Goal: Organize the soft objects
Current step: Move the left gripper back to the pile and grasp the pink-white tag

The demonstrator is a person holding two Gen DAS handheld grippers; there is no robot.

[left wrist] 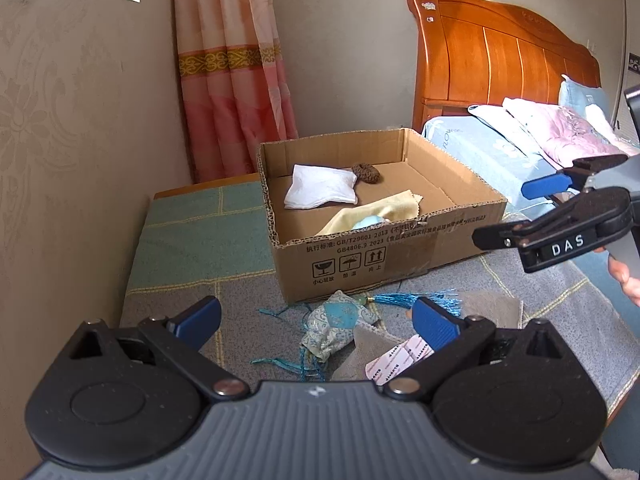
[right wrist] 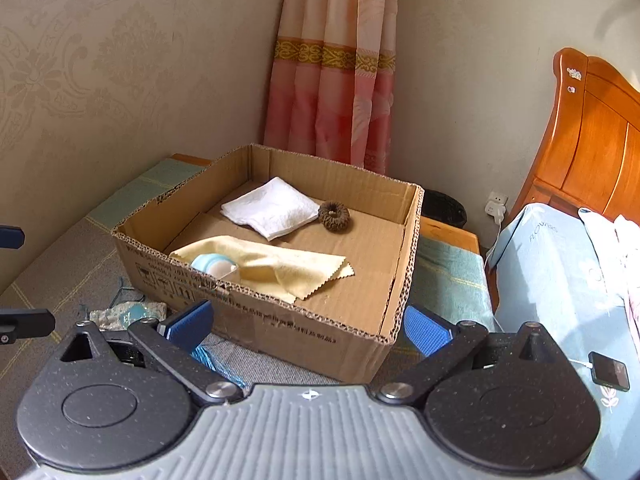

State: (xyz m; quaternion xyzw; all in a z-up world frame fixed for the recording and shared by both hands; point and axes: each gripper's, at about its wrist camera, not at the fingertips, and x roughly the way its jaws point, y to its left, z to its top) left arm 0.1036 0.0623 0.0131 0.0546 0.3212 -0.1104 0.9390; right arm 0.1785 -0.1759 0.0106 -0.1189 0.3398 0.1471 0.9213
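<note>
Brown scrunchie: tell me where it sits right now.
The brown scrunchie lies inside the cardboard box near its far wall, just right of the folded white cloth in both wrist views.

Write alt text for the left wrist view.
The open left gripper hovers over a blue tasselled sachet lying before a cardboard box holding a white cloth, yellow cloth and brown scrunchie. The right gripper enters open.

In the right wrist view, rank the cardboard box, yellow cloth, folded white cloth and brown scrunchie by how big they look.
1. Open brown cardboard box, by far the largest.
2. Pale yellow cloth with zigzag edges.
3. Folded white cloth; the yellow cloth lies nearer the camera, so this pair is unsure.
4. Brown ring-shaped scrunchie, clearly smallest.
</note>
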